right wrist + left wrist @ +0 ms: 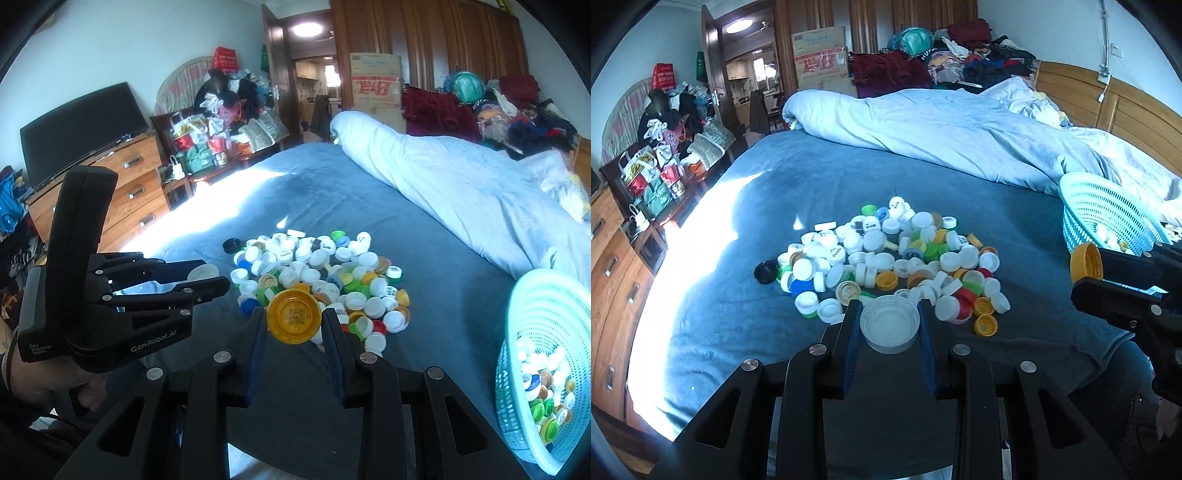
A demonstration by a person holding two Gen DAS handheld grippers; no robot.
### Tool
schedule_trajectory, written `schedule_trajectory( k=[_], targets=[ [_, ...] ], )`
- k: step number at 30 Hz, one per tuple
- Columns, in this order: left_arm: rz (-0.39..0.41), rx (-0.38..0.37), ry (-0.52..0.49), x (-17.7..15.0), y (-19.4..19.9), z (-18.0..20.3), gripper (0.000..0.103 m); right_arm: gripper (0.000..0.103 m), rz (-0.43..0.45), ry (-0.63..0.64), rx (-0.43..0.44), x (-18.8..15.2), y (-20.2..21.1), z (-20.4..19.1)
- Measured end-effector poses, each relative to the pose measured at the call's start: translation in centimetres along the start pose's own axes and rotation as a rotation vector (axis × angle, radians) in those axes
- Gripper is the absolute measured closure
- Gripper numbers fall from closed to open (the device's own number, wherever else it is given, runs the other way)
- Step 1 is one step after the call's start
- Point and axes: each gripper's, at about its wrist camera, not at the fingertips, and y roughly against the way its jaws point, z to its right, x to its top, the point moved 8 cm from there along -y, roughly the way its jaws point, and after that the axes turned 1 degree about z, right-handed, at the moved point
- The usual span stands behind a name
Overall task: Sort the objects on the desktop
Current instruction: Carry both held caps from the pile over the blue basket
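Caps part-sorted – we hold a white cap (889,325) in the left tool (888,320), a yellow cap (294,314) in the right tool (294,322), both clamped; basket (546,295) part-filled, pile (886,254) on the bed (746,280) large.

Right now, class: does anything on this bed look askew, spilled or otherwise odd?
Yes. The turquoise basket lies tipped on its side at the right of the bed, its opening facing the loose pile of bottle caps, with caps inside resting against its lower wall. Nothing looks damaged.
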Motion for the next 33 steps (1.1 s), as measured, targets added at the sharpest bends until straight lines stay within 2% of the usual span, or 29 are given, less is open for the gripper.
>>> schedule_trajectory(
  k=[12,33],
  targets=[
    [0.009,-0.032,-0.063,2.0,0.4,3.8,0.078,0.070,0.041,-0.061,-0.084,-0.3,3.0,4.9],
    [0.018,-0.128,-0.171,7.0,-0.8,12.7,0.078,0.070,0.093,-0.172,-0.294,-0.1,9.4,16.0]
  ],
)
